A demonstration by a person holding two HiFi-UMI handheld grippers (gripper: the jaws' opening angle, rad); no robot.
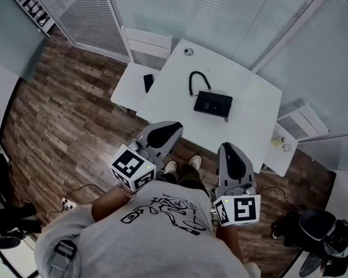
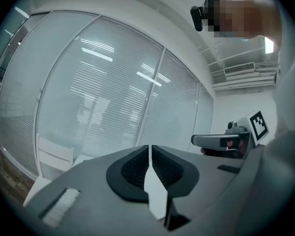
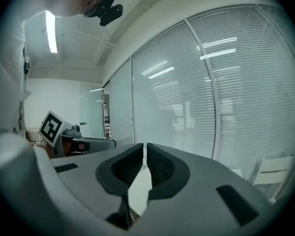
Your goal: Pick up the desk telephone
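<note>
An office — blinded glass walls (image 1: 220, 10), white table (image 1: 174, 97), desk telephone (image 1: 213, 103).

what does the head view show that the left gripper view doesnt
Only the head view: the desk telephone with its curled cord, and the person's shoes. Only the left gripper view: the ceiling vent, plus a close look at the left gripper, jaws shut with nothing between them. Both: the right gripper, the blinds and a white chair.
</note>
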